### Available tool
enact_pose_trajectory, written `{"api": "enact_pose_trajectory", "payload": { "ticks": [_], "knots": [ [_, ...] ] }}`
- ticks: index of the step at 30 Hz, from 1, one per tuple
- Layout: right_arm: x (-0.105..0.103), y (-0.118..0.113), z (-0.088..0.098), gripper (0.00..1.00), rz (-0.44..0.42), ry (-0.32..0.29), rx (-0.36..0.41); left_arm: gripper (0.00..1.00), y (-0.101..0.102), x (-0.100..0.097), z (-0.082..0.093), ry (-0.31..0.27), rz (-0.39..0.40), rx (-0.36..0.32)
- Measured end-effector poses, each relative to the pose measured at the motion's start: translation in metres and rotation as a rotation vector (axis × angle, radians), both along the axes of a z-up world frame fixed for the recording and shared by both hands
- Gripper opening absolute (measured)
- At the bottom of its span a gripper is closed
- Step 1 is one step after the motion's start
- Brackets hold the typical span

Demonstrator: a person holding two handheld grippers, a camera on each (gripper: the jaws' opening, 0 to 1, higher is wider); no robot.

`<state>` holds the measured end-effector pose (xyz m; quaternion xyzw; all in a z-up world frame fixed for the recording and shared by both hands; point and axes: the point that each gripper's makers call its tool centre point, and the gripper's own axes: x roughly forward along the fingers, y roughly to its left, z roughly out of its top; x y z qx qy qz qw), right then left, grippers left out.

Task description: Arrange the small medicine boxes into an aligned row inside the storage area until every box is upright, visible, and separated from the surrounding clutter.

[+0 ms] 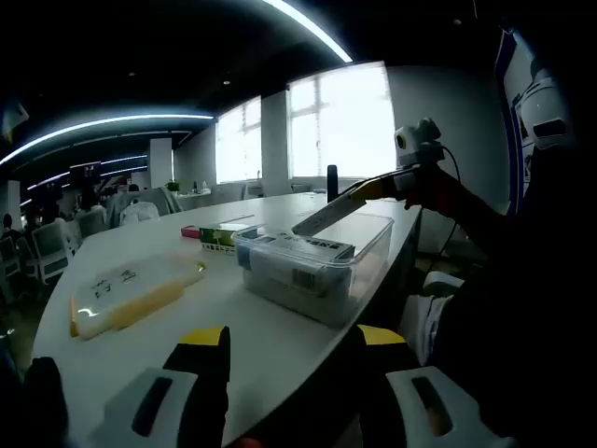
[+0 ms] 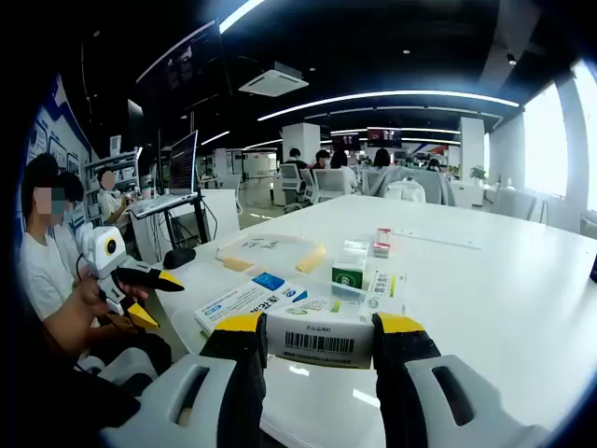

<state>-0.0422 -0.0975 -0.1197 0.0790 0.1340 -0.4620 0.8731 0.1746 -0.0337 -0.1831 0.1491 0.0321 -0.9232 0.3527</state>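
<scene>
Two grippers are at work over a white table (image 1: 280,355). The right gripper (image 2: 318,338) pinches a white box (image 2: 319,340) between its yellow-tipped jaws, barcode face toward the camera, held above the clear bin (image 2: 280,303). In the left gripper view that same gripper (image 1: 322,217) reaches in from the right, its box held tilted over the bin (image 1: 317,266). The left gripper (image 1: 291,350) hangs back near the table edge with its jaws spread and nothing between them.

Inside the bin, some boxes lie flat, labels up, not yet in an upright row; how many I cannot tell. More boxes sit outside it on the table: a green box (image 2: 349,272) just beyond the bin and a red box (image 2: 382,241) farther off. A clear lid (image 1: 131,291) with a yellow edge lies well apart to one side.

The likely trouble: the held box is caught by its ends only, so it could pivot or slip if it brushes the bin's rim on the way down. Set on end beside boxes lying flat, it may topple for lack of support. The bin looks light and sits near the table edge, and nothing steadies it; a nudge could slide it, so the idle left gripper might brace the wall.
</scene>
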Motion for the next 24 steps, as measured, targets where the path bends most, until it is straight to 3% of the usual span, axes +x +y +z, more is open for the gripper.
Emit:
{"api": "enact_pose_trajectory", "payload": {
  "ticks": [13, 24],
  "knots": [
    [0.012, 0.004, -0.016, 0.43, 0.018, 0.03, 0.045, 0.53, 0.0, 0.002, 0.001, -0.005, 0.004, 0.001],
    [0.014, 0.005, -0.018, 0.44, 0.028, 0.028, 0.044, 0.52, -0.002, 0.006, 0.001, 0.002, 0.018, 0.006]
  ]
}}
